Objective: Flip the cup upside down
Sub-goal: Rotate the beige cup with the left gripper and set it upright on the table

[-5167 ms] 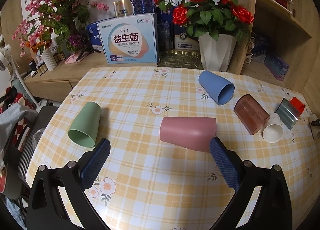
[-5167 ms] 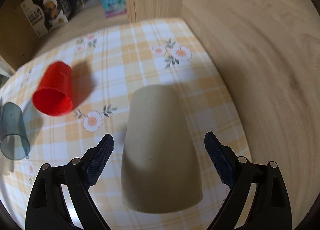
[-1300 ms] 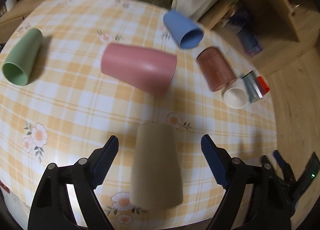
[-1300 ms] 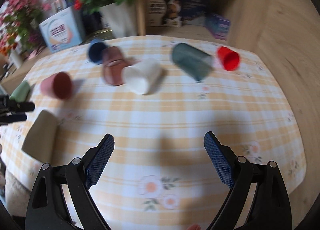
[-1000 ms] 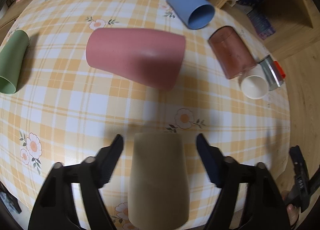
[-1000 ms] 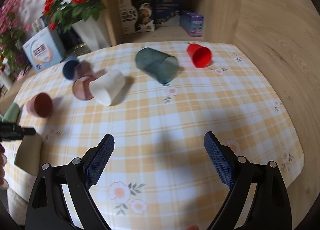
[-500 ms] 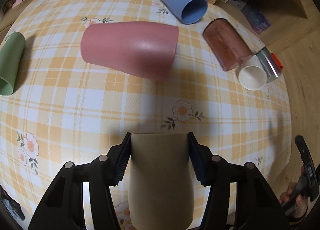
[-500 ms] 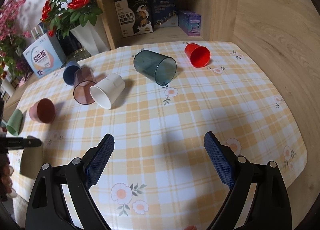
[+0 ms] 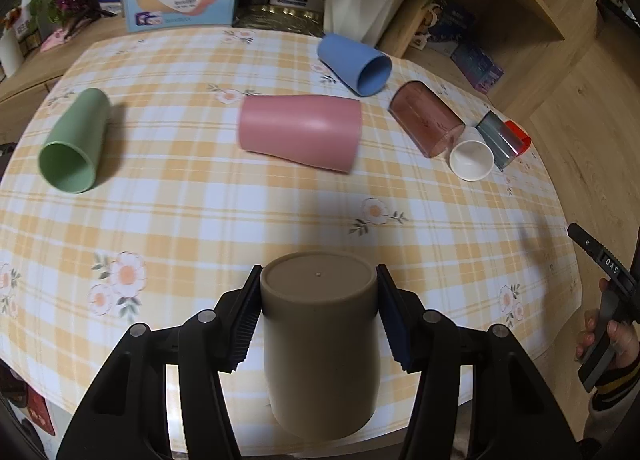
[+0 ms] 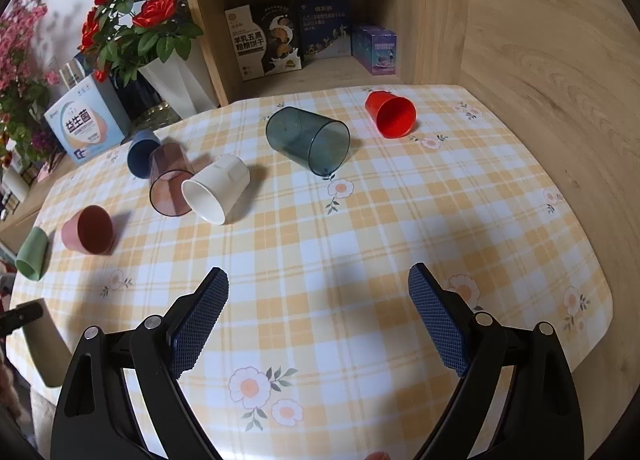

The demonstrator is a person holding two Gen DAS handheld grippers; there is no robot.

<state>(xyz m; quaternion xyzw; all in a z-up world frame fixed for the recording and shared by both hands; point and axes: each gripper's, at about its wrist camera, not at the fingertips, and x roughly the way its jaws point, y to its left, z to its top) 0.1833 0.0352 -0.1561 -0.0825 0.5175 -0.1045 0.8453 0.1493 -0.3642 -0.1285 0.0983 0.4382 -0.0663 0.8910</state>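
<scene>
1. The left gripper (image 9: 319,314) is clamped on the beige cup (image 9: 320,344) – pads pressed to both sides, closed base facing away from the camera.
2. That cup sits at the near edge of the checked tablecloth (image 9: 208,215), well apart from the pink cup (image 9: 302,131), which lies on its side.
3. Beside the pink cup lie a green cup (image 9: 74,141) and a blue cup (image 9: 354,63).
4. The right gripper (image 10: 318,318) hangs over the cloth with its fingers spread wide – nothing between them.
</scene>
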